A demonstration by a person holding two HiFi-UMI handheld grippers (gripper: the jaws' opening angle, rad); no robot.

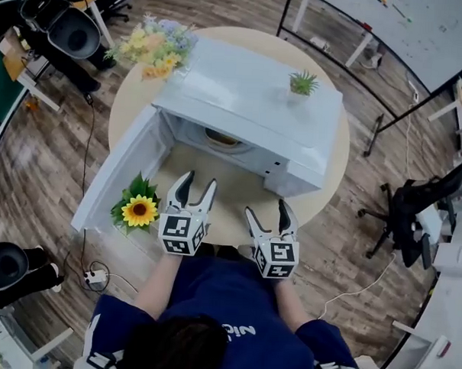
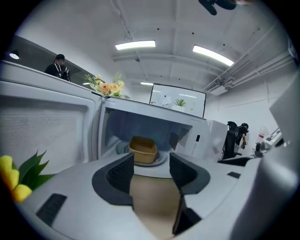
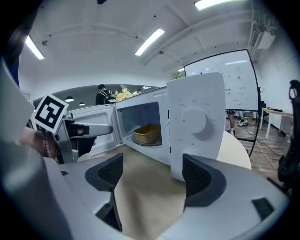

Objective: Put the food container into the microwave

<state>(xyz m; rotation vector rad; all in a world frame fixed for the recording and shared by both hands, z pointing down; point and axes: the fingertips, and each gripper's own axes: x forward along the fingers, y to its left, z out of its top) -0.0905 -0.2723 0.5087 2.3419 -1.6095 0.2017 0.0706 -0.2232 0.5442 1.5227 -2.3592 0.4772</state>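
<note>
A white microwave (image 1: 250, 104) stands on a round beige table (image 1: 222, 210) with its door (image 1: 117, 171) swung open to the left. A tan food container (image 2: 143, 150) sits on the turntable inside, also seen as the container (image 3: 146, 133) and as a sliver of the container (image 1: 221, 138) under the oven's top. My left gripper (image 1: 197, 188) hovers open in front of the cavity, nothing between its fingers. My right gripper (image 1: 269, 214) is open too, near the control panel (image 3: 194, 126).
A sunflower (image 1: 139, 209) lies by the open door, a bouquet (image 1: 157, 47) stands at the table's back left, and a small potted plant (image 1: 302, 84) sits on the oven. Office chairs (image 1: 413, 211) and a whiteboard frame (image 1: 389, 64) surround the table.
</note>
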